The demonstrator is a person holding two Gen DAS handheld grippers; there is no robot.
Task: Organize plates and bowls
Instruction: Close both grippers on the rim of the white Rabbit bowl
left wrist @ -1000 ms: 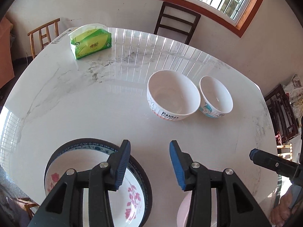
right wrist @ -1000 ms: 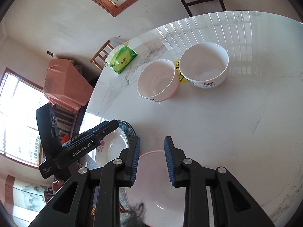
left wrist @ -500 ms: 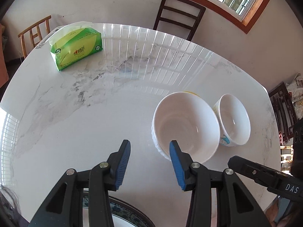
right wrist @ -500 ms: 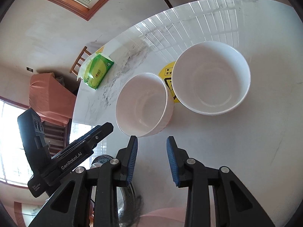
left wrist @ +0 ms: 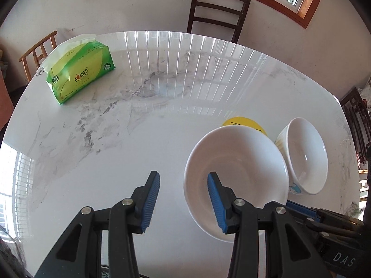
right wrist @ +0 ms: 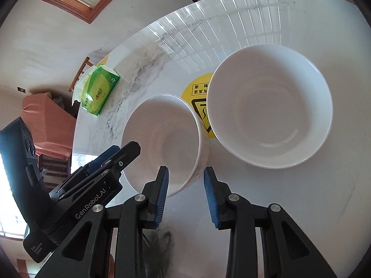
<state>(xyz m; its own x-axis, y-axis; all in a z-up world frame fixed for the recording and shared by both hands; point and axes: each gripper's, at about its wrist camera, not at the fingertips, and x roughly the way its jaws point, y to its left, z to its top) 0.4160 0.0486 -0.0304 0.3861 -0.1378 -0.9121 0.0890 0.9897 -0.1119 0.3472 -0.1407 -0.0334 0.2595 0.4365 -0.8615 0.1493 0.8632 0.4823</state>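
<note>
Both my claws, left claw [left wrist: 183, 193] and right claw [right wrist: 185, 191], gaped empty at the two bowls [right wrist: 162, 136] sitting unstacked side by side on the bench [left wrist: 116, 139], nothing gripped yet.

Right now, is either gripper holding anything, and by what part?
Nothing is held. The left gripper and right gripper are both open, each straddling the near rim of the same bowl.
</note>
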